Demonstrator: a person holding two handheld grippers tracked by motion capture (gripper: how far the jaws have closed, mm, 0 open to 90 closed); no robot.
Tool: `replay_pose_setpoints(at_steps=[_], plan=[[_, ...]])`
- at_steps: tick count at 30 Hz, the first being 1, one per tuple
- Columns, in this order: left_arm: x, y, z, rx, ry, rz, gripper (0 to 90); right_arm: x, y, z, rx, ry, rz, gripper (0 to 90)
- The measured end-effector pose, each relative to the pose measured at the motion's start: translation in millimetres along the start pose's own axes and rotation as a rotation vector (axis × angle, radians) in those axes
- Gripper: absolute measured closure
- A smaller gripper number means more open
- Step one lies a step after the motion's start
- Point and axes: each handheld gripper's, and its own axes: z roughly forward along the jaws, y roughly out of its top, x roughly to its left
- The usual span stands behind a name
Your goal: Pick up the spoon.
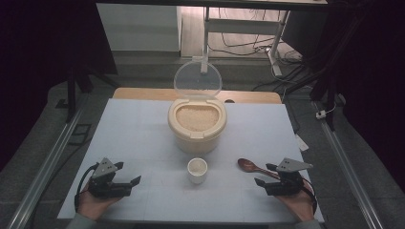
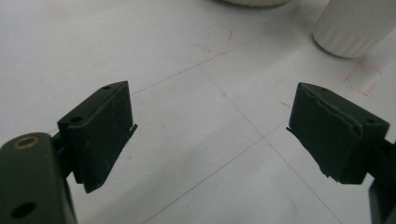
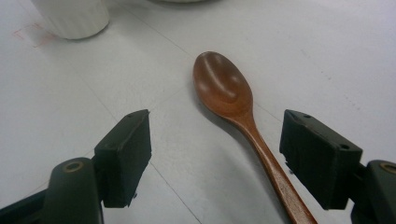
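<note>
At the left of the high view, the left claw (image 1: 128, 183) rests low over the desk (image 1: 143, 138), held in a hand (image 1: 93, 202) that comes in from the bottom edge. Its jaws stand apart and released, with nothing between them; in the left gripper view, bare white desk with thin grid lines and faint red marks lies in the gap of that claw (image 2: 211, 135). The base of the white ribbed cup (image 2: 352, 25) shows at the upper right of that view, well apart from the jaws.

In the middle of the desk stands the cream rice container (image 1: 197, 125), filled with uncooked rice (image 1: 196, 117), its clear round lid (image 1: 197, 80) tipped up and open at the back. Just in front of it sits the small white cup (image 1: 197, 170), upright and apart from the container.

To the right of the cup lies the wooden spoon (image 1: 252, 166), flat on the desk, bowl toward the cup and handle running toward the right claw (image 1: 267, 175). That claw is released, jaws wide. In the right gripper view the spoon (image 3: 233, 102) lies bowl-up between the spread jaws of the claw (image 3: 215, 140), its handle passing close to the right-hand jaw; whether it touches that jaw I cannot tell. The right hand (image 1: 298, 202) holds this claw low over the desk.
</note>
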Motion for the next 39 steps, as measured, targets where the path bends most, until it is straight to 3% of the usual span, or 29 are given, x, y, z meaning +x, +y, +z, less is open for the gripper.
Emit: replay_pose_setpoints(at_steps=[18,27,28,35,39], plan=[[-2.3,-0.7,4.1,0.020,0.016,0.025,13.5,0.7,2.6,-3.0,0.003,0.006,0.010,28.2],[-1.7,0.2,6.3,0.028,0.014,0.030,13.1,-4.5,18.6,-15.5,0.027,-0.010,0.013,30.3],[-1.7,0.2,7.4,0.033,0.010,0.030,13.0,-7.9,26.7,-18.9,0.056,-0.008,0.010,31.2],[-2.8,0.8,8.0,0.036,0.006,0.041,12.7,-16.1,59.7,-29.0,0.126,0.003,-0.004,31.3],[-2.1,0.9,7.8,0.035,0.006,0.040,12.6,-21.4,76.2,-28.4,0.214,0.016,-0.037,31.0]])
